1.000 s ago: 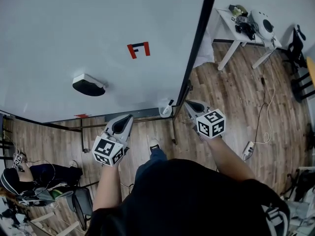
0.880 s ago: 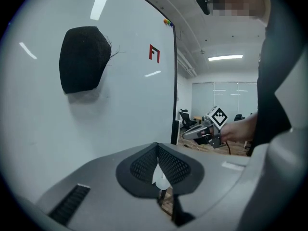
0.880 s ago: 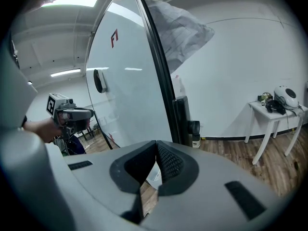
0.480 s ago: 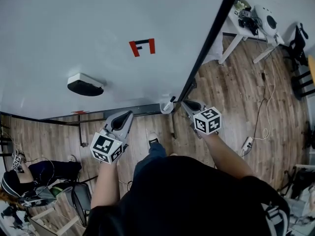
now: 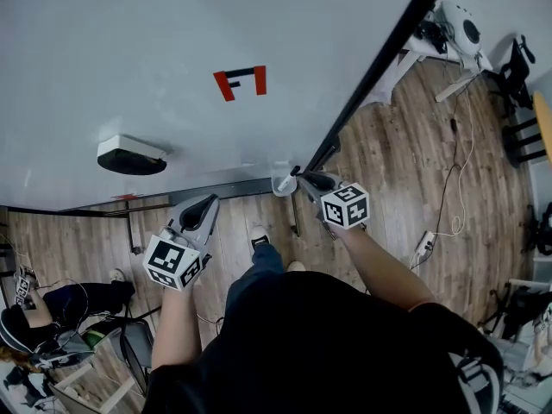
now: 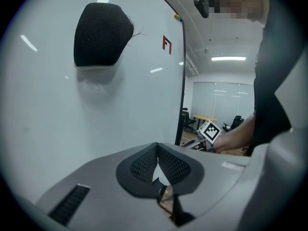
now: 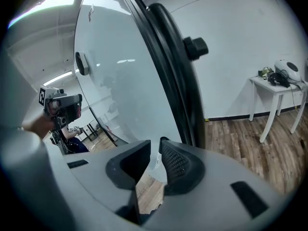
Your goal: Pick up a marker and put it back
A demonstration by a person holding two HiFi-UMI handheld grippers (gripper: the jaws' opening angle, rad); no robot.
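Whiteboard (image 5: 129, 41) ahead: right gripper (image 7: 154, 150) opening around half-hidden marker (image 7: 157, 165), left gripper (image 6: 157, 150) closed, empty.

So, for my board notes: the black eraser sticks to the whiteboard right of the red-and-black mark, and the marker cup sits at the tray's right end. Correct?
No: the eraser sits left of the red-and-black mark, as the head view shows. The marker cup is at the tray's right end.
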